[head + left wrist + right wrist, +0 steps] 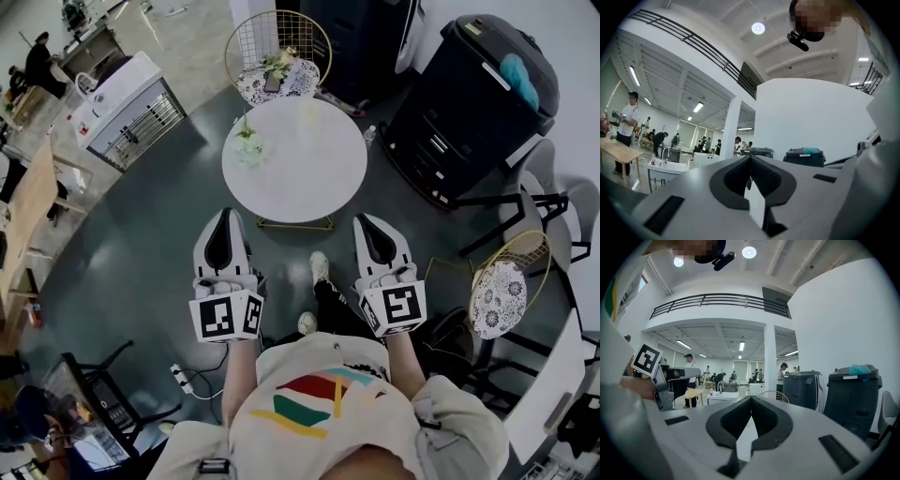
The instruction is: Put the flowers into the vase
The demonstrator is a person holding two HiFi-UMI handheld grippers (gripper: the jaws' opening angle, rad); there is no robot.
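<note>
Fingers (733, 180) of the left gripper (225, 216) and right gripper (367, 219) were pressed together, holding nothing, just short of the round white surface (300, 173). Flowers (248, 148) sat at its left edge, another bunch (279, 64) on the far chair (253, 37); no vase could be made out, so the task seemed unstarted

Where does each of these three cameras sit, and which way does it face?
Head view: on the person's head, facing steeply down at the white table; shirt, left gripper, right gripper show.
Left gripper view: rides that gripper, facing level across the hall; its shut jaws show.
Right gripper view: likewise; shut jaws, plus the left gripper.
Shared: both gripper views catch the dark bins.
</note>
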